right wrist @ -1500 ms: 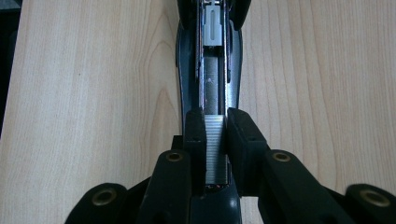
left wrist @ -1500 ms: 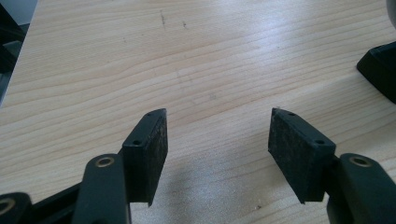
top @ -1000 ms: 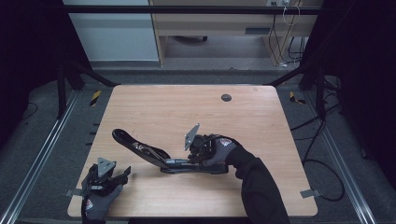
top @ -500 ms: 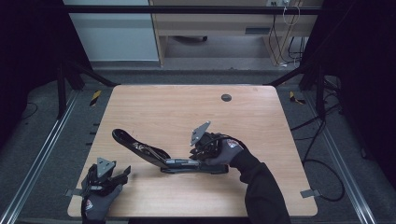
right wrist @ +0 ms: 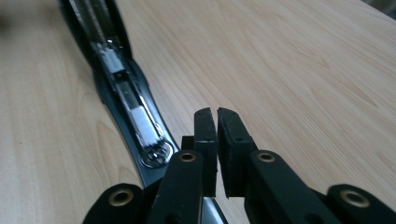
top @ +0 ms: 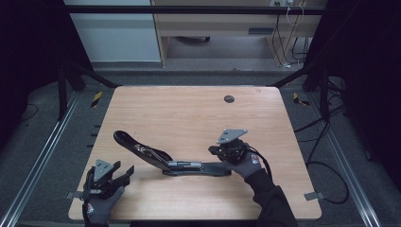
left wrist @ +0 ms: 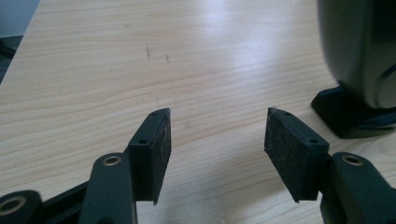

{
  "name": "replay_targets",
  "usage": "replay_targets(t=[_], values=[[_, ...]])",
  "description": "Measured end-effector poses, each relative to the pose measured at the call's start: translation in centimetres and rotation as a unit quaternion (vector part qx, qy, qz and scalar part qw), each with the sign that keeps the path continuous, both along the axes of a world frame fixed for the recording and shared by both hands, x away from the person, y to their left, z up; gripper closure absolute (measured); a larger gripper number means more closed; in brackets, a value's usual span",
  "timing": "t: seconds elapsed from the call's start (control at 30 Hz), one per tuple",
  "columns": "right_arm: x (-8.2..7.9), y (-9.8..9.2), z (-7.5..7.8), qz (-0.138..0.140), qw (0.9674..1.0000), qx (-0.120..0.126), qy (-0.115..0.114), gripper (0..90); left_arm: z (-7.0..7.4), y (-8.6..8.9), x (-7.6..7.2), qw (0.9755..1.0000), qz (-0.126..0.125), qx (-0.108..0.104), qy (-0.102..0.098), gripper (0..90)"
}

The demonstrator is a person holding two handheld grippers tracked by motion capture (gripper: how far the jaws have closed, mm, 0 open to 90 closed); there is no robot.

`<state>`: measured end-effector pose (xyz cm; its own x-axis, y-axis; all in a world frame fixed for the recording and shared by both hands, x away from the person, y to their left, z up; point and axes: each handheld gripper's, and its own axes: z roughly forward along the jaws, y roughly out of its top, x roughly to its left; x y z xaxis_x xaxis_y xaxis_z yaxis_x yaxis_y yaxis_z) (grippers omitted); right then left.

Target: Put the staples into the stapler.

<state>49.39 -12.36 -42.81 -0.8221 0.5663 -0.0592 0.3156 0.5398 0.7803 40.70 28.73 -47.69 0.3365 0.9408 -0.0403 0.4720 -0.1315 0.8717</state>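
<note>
Right gripper view: right gripper fingers just closed empty above opened stapler; left gripper open

The stapler I'm working on lies swung open on the surface's near half: its black base lies flat, pointing toward my right side, while the black top arm angles away to the left, the bare metal staple channel facing up.

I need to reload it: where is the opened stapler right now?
In the high view the stapler lies opened flat on the table's near half, between the left gripper and right gripper.
</note>
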Motion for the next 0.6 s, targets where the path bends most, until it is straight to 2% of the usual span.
replay_targets(t=[0.03, 0.07, 0.1, 0.13, 0.23, 0.27, 0.3, 0.37, 0.4, 0.47, 0.6], values=[[-0.2, -0.4, -0.2, -0.017, 0.9998, 0.006, -0.002, 90.0, 0.1, 0.0, -0.1, 1.0000, 0.000, -0.003, -0.004, 40.7], [-0.2, -0.4, -0.2, -0.017, 0.9998, 0.006, -0.002, 90.0, 0.1, 0.0, -0.1, 1.0000, 0.000, -0.003, -0.004, 40.7], [-0.7, -1.3, -0.5, -0.038, 0.9991, 0.020, 0.001, 90.0, 0.4, 0.0, -0.3, 0.9998, 0.004, -0.015, -0.016, 40.5], [-0.8, -1.6, -0.8, -0.047, 0.9986, 0.025, 0.005, 90.0, 0.6, 0.0, -0.4, 0.9995, 0.005, -0.021, -0.021, 40.4], [-1.2, -2.2, -1.6, -0.068, 0.9974, 0.020, 0.009, 90.0, 1.0, 0.1, -0.8, 0.9984, 0.011, -0.038, -0.040, 40.0], [-1.2, -2.2, -1.6, -0.068, 0.9974, 0.020, 0.009, 90.0, 1.0, 0.1, -0.8, 0.9984, 0.011, -0.038, -0.040, 39.8], [-1.5, -2.6, -2.1, -0.081, 0.9963, 0.028, 0.008, 90.0, 1.3, 0.1, -1.0, 0.9974, 0.013, -0.049, -0.051, 39.6], [-2.0, -2.9, -2.6, -0.100, 0.9945, 0.030, 0.007, 90.0, 1.6, 0.1, -1.2, 0.9962, 0.014, -0.061, -0.060, 39.0], [-2.0, -2.9, -2.6, -0.100, 0.9945, 0.030, 0.007, 90.0, 1.6, 0.1, -1.2, 0.9962, 0.014, -0.061, -0.060, 39.0], [-2.6, -3.5, -3.4, -0.128, 0.9910, 0.039, 0.004, 90.0, 1.9, 0.1, -1.5, 0.9945, 0.013, -0.078, -0.070, 38.5], [-3.4, -4.3, -4.5, -0.151, 0.9874, 0.048, 0.004, 90.0, 2.4, 0.0, -1.9, 0.9920, 0.012, -0.096, -0.081, 36.7]])
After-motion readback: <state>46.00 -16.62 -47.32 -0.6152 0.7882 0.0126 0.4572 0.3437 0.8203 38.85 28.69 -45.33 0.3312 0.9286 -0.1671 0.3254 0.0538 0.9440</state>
